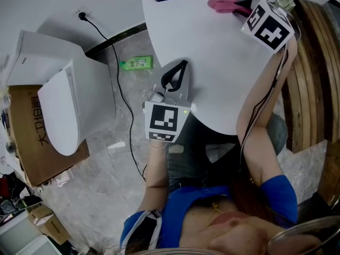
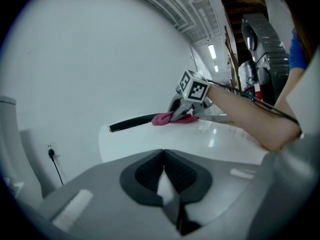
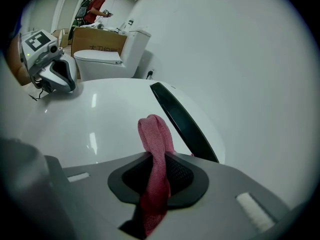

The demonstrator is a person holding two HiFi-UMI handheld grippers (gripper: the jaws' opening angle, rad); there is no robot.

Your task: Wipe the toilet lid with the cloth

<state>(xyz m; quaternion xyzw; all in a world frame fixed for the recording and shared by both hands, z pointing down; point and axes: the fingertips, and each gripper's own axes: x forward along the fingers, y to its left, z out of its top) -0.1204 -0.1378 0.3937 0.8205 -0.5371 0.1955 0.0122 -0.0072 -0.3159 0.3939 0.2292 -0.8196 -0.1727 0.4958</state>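
The white toilet lid (image 1: 212, 52) fills the upper middle of the head view. A pink cloth (image 1: 222, 4) lies on its far end beside the black hinge strip (image 3: 182, 121). My right gripper (image 1: 241, 7) is shut on the cloth (image 3: 156, 139), which bunches up between the pads and rests on the lid (image 3: 100, 124). My left gripper (image 1: 177, 70) is at the lid's near left edge, shut with nothing in it (image 2: 163, 171). From the left gripper view, the cloth (image 2: 165, 118) and the right gripper (image 2: 177, 111) show across the lid.
A second white toilet (image 1: 69, 105) stands at the left against a cardboard box (image 1: 26, 132). A green bottle (image 1: 137, 63) and a black cable (image 1: 119, 89) lie on the floor between them. Wooden slats (image 1: 313, 62) run along the right. A person (image 3: 97, 6) stands far off.
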